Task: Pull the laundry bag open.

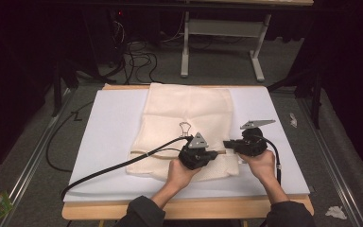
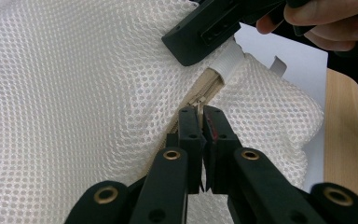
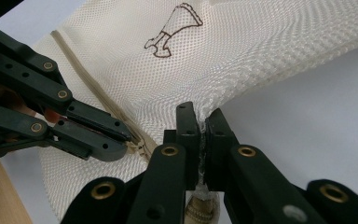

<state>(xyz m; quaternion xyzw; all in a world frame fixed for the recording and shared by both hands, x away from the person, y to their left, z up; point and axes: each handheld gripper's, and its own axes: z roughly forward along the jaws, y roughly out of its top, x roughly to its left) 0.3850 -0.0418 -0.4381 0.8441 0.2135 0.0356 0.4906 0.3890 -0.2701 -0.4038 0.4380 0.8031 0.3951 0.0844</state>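
Cream mesh laundry bag [image 1: 185,127] lies flat on a white sheet [image 1: 108,137] covering the wooden tabletop [image 1: 189,208], roughly centred, its near edge towards the person. A small dark line drawing [image 1: 185,128] is printed on the mesh near the middle.

Left gripper [image 1: 213,153], in the left hand [image 1: 179,172], sits over the bag's near part. In the left gripper view its jaws are closed on the metal zipper pull [image 2: 199,110]; the zipper [image 2: 200,91] runs up and away from the jaw tips.

Right gripper [image 1: 225,144], in the right hand [image 1: 260,163], is just beside the left one, tips nearly meeting it over the zipper line. In the right gripper view its jaws are closed on a pinch of mesh [image 3: 200,122] at the bag's edge, the fabric pulled up into a ridge from that point. The same view shows the left gripper [image 3: 130,144] tips on the zipper [image 3: 81,74], close by.

In the left gripper view, the right gripper [image 2: 205,32] holds the bag at a white ribbed end piece [image 2: 228,60] at the zipper's end.

Black cable [image 1: 118,165] trails left from the left gripper across the sheet and off the tabletop. Grey plates top both grippers. Floor beyond has cables and a white frame [image 1: 222,45].
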